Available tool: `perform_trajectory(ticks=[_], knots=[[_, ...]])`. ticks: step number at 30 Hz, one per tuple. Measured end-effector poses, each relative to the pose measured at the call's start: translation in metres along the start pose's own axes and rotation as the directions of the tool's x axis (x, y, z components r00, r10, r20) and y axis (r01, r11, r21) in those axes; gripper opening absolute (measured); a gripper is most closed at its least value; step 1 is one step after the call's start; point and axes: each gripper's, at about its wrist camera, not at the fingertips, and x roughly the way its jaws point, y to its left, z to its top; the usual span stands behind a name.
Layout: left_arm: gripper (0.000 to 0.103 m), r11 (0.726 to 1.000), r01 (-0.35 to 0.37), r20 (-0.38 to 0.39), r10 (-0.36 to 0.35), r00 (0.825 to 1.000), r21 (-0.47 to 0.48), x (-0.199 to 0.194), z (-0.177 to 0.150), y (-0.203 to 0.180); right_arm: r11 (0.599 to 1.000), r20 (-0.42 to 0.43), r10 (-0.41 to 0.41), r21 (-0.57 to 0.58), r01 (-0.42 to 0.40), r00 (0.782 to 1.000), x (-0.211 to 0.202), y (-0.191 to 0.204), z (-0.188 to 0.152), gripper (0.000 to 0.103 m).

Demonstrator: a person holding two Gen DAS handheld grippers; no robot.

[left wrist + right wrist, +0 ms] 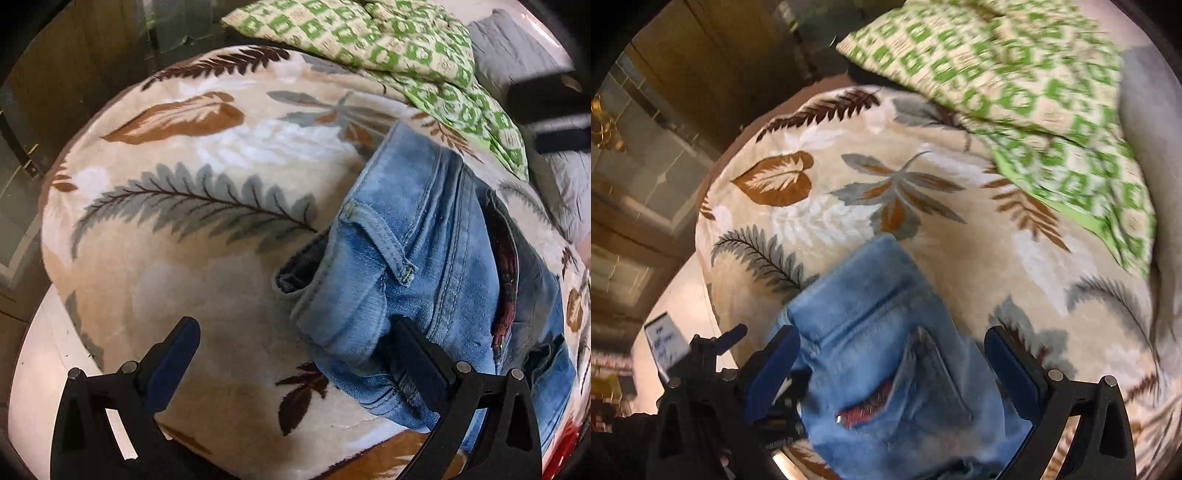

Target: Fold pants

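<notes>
Both tools, left and right, we hold wide open over folded jeans on the leaf-print blanket, gripping nothing.

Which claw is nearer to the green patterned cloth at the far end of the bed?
Hard to separate: both claws sit at the near end over the jeans. The left claw and the right claw are both open, well short of the green patterned cloth.

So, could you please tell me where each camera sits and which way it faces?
Left wrist: rides the left hand-held gripper, looking down at the jeans on the leaf-print blanket; both fingers show, open.
Right wrist: rides the right hand-held gripper, open astride the jeans.
Shared: jeans, blanket, green patterned cloth.
</notes>
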Motion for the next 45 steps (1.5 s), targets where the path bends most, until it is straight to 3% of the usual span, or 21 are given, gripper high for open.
perform_trajectory(ticks=[5, 13, 15, 17, 18, 19, 20, 21, 23, 31, 34, 38, 42, 45], knots=[[0.103, 1.000, 0.001, -0.026, -0.001, 1.000, -0.004, 0.011, 0.001, 0.003, 0.999, -0.060, 0.051, 0.002, -0.051, 0.997, 0.041, -0.008, 0.028, 0.101], [0.103, 1.000, -0.019, -0.004, 0.019, 1.000, 0.024, 0.017, 0.003, -0.009, 0.998, -0.143, 0.056, -0.005, -0.058, 0.988, 0.092, -0.013, 0.048, 0.101], [0.103, 0.999, -0.011, 0.002, 0.011, 1.000, 0.040, 0.018, 0.004, -0.011, 0.998, -0.169, 0.052, -0.009, -0.055, 0.984, 0.107, -0.013, 0.050, 0.092], [0.101, 0.999, 0.008, 0.009, -0.008, 1.000, 0.045, 0.018, 0.005, -0.013, 0.998, -0.193, 0.063, -0.003, -0.065, 0.979, 0.119, -0.012, 0.049, 0.054], [0.097, 0.998, 0.028, 0.016, -0.029, 0.999, 0.052, 0.018, 0.005, -0.014, 0.999, -0.198, 0.040, -0.018, -0.044, 0.979, 0.124, -0.010, 0.049, 0.053], [0.084, 0.997, 0.046, 0.023, -0.047, 0.999, 0.066, 0.017, 0.006, -0.015, 0.998, -0.193, 0.023, -0.046, -0.033, 0.981, 0.124, -0.007, 0.048, 0.049], [0.061, 0.994, 0.070, 0.037, -0.073, 0.997, 0.088, 0.013, 0.005, -0.019, 0.997, -0.187, 0.012, -0.067, -0.024, 0.982, 0.121, -0.005, 0.047, 0.041], [0.049, 0.990, 0.102, 0.043, -0.107, 0.993, 0.099, 0.009, 0.005, -0.022, 0.998, -0.182, 0.005, -0.067, -0.018, 0.983, 0.117, -0.005, 0.047, 0.037], [0.041, 0.990, 0.089, 0.060, -0.096, 0.994, 0.106, 0.001, 0.005, -0.028, 0.998, -0.164, 0.010, -0.059, -0.020, 0.986, 0.104, -0.008, 0.046, 0.029], [0.029, 0.974, 0.102, 0.161, -0.135, 0.978, 0.201, -0.051, 0.003, -0.042, 0.999, -0.023, -0.007, -0.044, 0.006, 1.000, 0.027, -0.004, 0.014, 0.021], [0.028, 0.957, 0.121, 0.218, -0.182, 0.959, 0.265, -0.081, -0.008, -0.055, 1.000, 0.061, -0.005, -0.009, 0.006, 0.998, -0.013, -0.015, -0.014, 0.020], [0.028, 0.912, 0.203, 0.255, -0.304, 0.918, 0.357, -0.123, -0.026, -0.080, 0.997, 0.181, 0.013, 0.068, -0.025, 0.983, -0.069, -0.036, -0.069, 0.020], [0.027, 0.833, 0.285, 0.211, -0.421, 0.882, 0.474, -0.143, -0.055, -0.119, 0.984, 0.256, 0.011, 0.169, -0.056, 0.967, -0.100, -0.065, -0.139, 0.020], [0.027, 0.767, 0.361, 0.124, -0.491, 0.862, 0.531, -0.142, -0.079, -0.149, 0.962, 0.261, -0.001, 0.265, -0.071, 0.965, -0.101, -0.096, -0.196, 0.019]])
